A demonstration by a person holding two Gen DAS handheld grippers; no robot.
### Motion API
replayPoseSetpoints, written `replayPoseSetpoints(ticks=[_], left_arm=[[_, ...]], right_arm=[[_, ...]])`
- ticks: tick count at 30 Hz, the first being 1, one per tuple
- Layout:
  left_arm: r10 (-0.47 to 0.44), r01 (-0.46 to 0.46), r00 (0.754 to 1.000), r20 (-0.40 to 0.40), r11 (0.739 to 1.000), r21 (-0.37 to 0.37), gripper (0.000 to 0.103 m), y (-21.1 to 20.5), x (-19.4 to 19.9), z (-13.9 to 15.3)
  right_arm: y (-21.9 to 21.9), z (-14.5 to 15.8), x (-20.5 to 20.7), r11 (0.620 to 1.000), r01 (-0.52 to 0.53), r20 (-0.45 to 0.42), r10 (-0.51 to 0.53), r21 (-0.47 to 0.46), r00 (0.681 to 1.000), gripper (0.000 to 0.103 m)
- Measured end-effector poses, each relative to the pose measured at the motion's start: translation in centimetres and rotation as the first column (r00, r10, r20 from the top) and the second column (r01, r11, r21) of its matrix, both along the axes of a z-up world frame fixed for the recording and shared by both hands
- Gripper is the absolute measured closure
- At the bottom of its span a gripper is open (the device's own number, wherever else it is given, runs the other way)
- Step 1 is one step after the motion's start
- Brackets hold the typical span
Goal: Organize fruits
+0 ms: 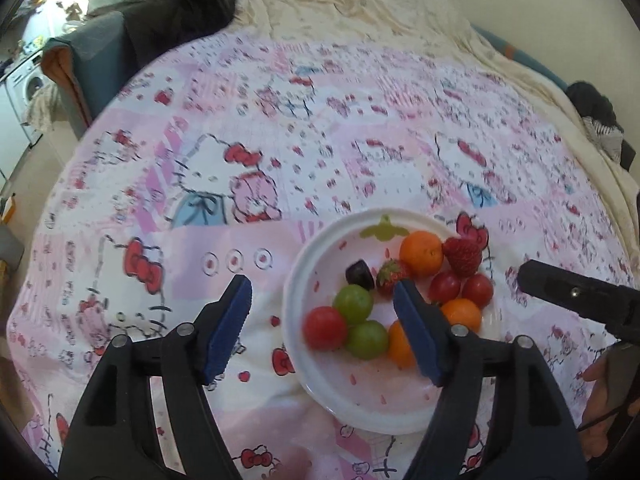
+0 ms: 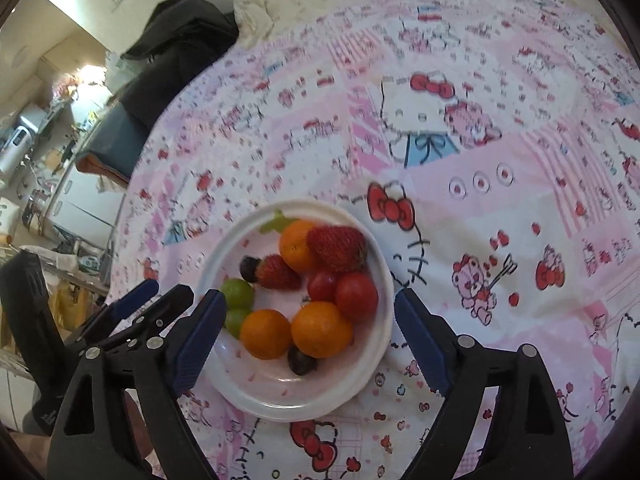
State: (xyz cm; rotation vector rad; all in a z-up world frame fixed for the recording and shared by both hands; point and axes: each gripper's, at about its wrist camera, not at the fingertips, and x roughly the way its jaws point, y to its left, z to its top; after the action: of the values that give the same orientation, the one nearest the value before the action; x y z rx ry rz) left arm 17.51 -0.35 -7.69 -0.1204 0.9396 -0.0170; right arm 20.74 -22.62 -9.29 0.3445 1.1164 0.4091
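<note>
A white plate [image 1: 320, 384] lies on the pink patterned bedspread and holds mixed fruit: oranges [image 1: 422, 253], strawberries [image 1: 464, 255], red tomatoes [image 1: 325, 328], green grapes [image 1: 353, 303] and a dark grape [image 1: 360, 274]. My left gripper [image 1: 324, 324] is open and empty, hovering over the plate's left half. In the right wrist view the same plate [image 2: 360, 376] sits between the jaws of my right gripper [image 2: 310, 332], which is open and empty above it. Oranges [image 2: 321, 329], strawberries [image 2: 338, 249], tomatoes [image 2: 357, 297] and green grapes [image 2: 237, 292] show there.
The bedspread [image 1: 280, 140] covers a bed with a cream blanket [image 1: 360, 12] at its far end. Dark clothing [image 1: 172, 4] hangs over a chair at the far left. My right gripper shows in the left wrist view [image 1: 580, 292]; the left one shows in the right wrist view [image 2: 132, 316].
</note>
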Motion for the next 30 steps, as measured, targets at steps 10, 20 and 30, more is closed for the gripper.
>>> replayPoseSetpoints(ticks=[10,20,30], left_arm=[[0.043,-0.040,0.995,0.095,0.998,-0.040,0.007,1.3,-3.3,5.0],[0.032,-0.040,0.990,0.140,0.998,0.055,0.000,2.2,-8.8,8.0],[0.050,-0.062,0.980,0.190,0.997,0.054,0.000,2.9,-14.1,9.3]], right_arm=[[-1.1,5.6,-3.9,1.000,0.015,0.160,-0.016,0.009,0.987,0.009],[-2.4,7.4,-9.3,0.999,0.042,0.197,-0.043,0.009,0.980,0.003],[-2.1,8.7,-14.1,0.997,0.069,0.305,-0.052,-0.047,0.951,0.003]])
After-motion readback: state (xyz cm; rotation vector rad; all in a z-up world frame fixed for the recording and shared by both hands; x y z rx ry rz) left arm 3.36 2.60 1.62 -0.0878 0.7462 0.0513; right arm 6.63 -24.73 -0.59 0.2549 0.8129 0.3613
